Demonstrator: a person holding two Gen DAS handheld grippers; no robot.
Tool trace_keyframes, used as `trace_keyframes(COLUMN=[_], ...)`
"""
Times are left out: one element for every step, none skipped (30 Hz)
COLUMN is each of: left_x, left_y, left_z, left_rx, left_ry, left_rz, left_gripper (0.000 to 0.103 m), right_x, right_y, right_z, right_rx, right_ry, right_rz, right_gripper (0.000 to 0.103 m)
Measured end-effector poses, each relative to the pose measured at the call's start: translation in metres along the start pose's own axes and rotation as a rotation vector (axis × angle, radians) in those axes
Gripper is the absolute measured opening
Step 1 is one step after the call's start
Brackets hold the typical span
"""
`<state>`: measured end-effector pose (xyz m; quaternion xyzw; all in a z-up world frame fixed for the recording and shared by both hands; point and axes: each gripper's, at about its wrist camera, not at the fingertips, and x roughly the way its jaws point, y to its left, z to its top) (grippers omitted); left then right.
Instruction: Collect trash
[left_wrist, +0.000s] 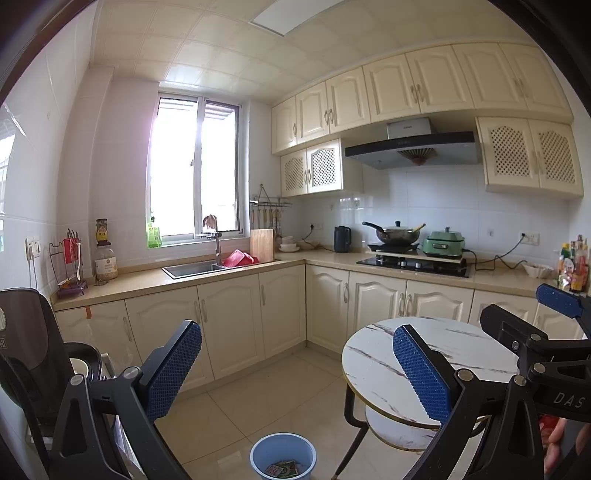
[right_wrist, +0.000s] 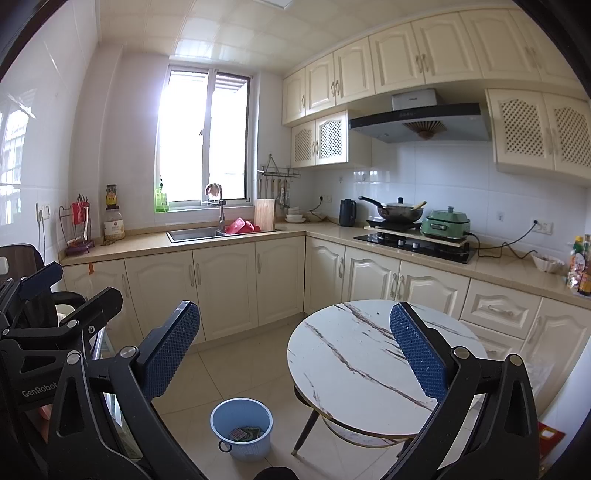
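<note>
Blue-padded fingers of our left gripper (left_wrist: 297, 369) and right gripper (right_wrist: 295, 349) spread apart, empty, blue bin (right_wrist: 242, 428) below between them holding what seem wrappers (right_wrist: 245, 432), marble table (right_wrist: 354, 354) behind right fingers.

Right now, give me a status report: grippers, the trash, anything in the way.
Left gripper open, empty. Right gripper open, empty. Wrappers already in blue bin on floor. Round marble table beside the bin, top bare; no obstruction seen.
</note>
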<state>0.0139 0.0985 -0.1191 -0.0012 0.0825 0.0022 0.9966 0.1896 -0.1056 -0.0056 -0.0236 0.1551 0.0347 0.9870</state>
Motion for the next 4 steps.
trace_keyframes(left_x=[0.0005, 0.0006, 0.0016, 0.0026], left_y=[0.0016, 0.0025, 0.0055, 0.0075], left_z=[0.0009, 0.0018, 0.0022, 0.0032], left_rx=[0.000, 0.001, 0.001, 0.001], left_ry=[0.001, 0.002, 0.003, 0.005], left_rz=[-0.001, -0.001, -0.003, -0.005], left_gripper=[0.102, 0.102, 0.102, 0.102], right_x=[0.0003, -0.0003, 0.0006, 0.0009], right_y=[0.0000, 0.0000, -0.0006, -0.0011], right_z=[0.0000, -0.0010, -0.0013, -0.0017], right_rx=[0.000, -0.001, -0.002, -0.003], right_ry=[0.001, 0.001, 0.003, 0.003], right_rz=[0.000, 0.000, 0.001, 0.002], right_gripper=[0.103, 0.103, 0.103, 0.103])
